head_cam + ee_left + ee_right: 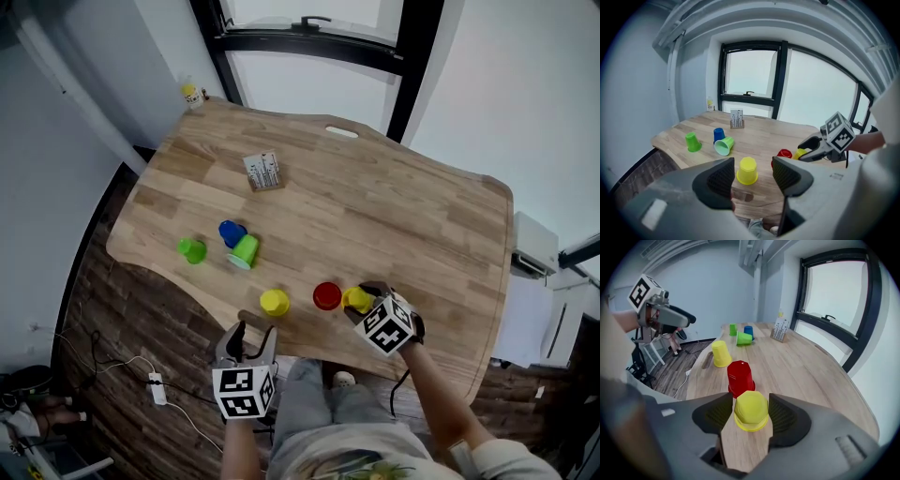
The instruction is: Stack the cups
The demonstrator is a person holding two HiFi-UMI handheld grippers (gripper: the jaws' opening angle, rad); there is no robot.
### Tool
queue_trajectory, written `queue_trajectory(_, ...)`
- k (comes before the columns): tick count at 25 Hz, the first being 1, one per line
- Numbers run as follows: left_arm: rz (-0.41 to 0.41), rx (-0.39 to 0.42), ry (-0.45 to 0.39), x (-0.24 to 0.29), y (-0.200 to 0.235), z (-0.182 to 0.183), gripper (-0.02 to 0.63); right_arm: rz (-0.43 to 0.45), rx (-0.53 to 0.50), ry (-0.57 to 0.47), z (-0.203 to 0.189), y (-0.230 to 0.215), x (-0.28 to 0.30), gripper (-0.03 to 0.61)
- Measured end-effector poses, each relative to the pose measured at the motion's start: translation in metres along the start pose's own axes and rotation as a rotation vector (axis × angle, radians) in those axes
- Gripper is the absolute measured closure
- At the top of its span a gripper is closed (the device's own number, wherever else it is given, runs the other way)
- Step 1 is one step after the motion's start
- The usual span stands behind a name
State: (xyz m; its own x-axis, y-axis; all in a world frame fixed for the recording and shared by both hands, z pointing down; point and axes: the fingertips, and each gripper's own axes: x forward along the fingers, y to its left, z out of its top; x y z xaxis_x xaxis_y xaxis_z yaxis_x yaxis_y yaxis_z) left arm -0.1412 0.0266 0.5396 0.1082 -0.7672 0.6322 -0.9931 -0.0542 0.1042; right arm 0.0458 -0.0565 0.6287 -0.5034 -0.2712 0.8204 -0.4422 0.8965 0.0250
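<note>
Holding my right fingers (787, 418) spread round the yellow cup (751, 412), not pinching it, I could shove it into the red cup (739, 377) just beside it on the bench (811, 366) if I close off-centre, toppling both. My left fingers (717, 180) hang spread and empty.

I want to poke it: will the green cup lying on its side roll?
Probably: the light green cup lies on its round side, so a nudge could roll it, likely curving since it tapers. It looks like thin plastic, probably light.
</note>
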Motion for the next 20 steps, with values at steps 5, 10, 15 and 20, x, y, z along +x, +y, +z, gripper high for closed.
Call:
queue_trajectory(5, -0.070, 0.026, 0.076, 0.025, 0.002, -0.008, 0.332, -0.018, 0.083, -0.019, 0.005, 0.000, -0.003, 0.328)
queue_trajectory(10, -0.101, 0.059, 0.153, 0.054, 0.008, -0.017, 0.321, -0.033, 0.134, -0.046, 0.012, 0.000, -0.009, 0.328)
queue_trajectory(15, -0.134, 0.119, 0.227, 0.079, 0.007, -0.029, 0.321, -0.041, 0.158, -0.081, 0.022, -0.003, -0.017, 0.328)
queue_trajectory(20, -0.149, 0.134, 0.283, 0.098, 0.009, -0.043, 0.321, -0.051, 0.170, -0.082, 0.024, -0.008, -0.020, 0.330)
